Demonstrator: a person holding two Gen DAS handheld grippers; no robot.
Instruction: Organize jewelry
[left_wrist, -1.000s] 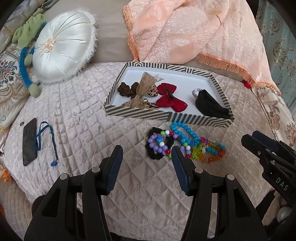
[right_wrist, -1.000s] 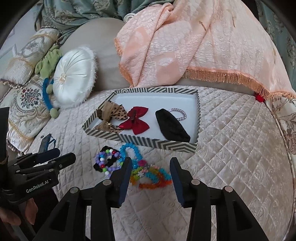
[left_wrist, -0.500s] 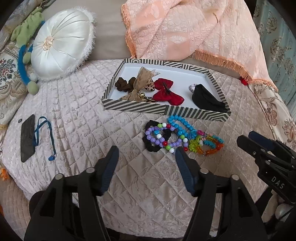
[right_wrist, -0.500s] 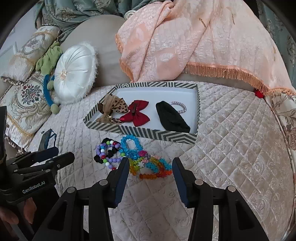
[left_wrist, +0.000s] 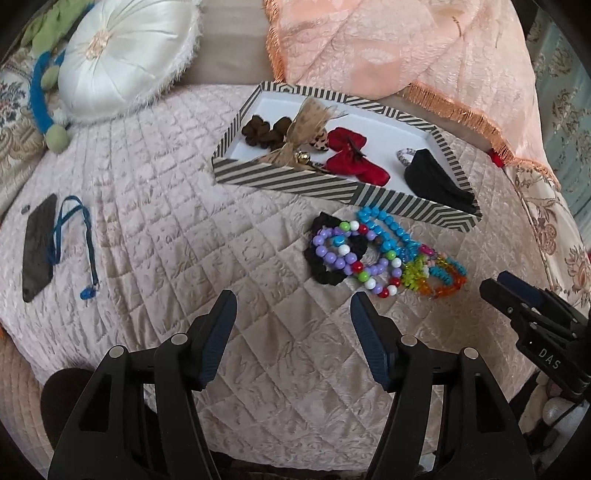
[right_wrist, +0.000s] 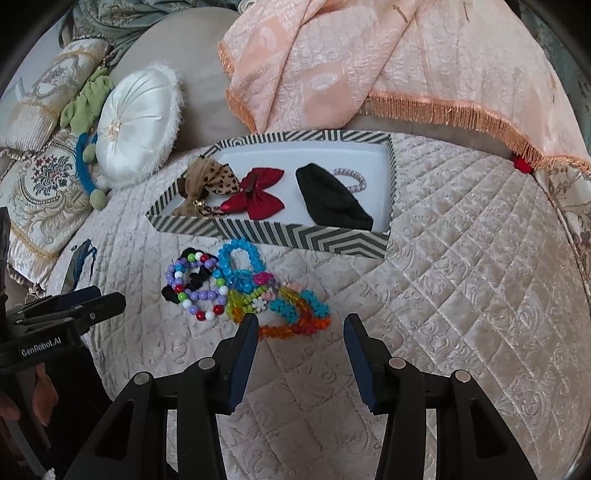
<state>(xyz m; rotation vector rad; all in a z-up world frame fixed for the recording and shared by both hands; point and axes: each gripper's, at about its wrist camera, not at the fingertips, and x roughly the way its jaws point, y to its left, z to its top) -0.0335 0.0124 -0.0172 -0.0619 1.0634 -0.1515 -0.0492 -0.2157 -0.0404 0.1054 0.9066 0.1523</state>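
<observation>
My right gripper (right_wrist: 299, 334) and left gripper (left_wrist: 293, 314), both spread and empty, face the tangled colourful plastic bead bracelets (right_wrist: 243, 291) just ahead; pinching one strand risks dragging its neighbours along.

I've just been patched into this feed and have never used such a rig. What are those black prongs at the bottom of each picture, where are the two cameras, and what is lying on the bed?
There is no robot arm: a person holds one pair of tongs in each hand, each with a fisheye camera looking along its two fingers. The left-wrist view shows the left tongs at the bottom and the right tongs at its right edge. The right-wrist view shows the right tongs. Both pairs are open and hold nothing. On the quilt stands a striped tray holding a red bow, a leopard bow and a black pouch. A pile of bead bracelets lies on the quilt in front of the tray, not yet put away.
</observation>
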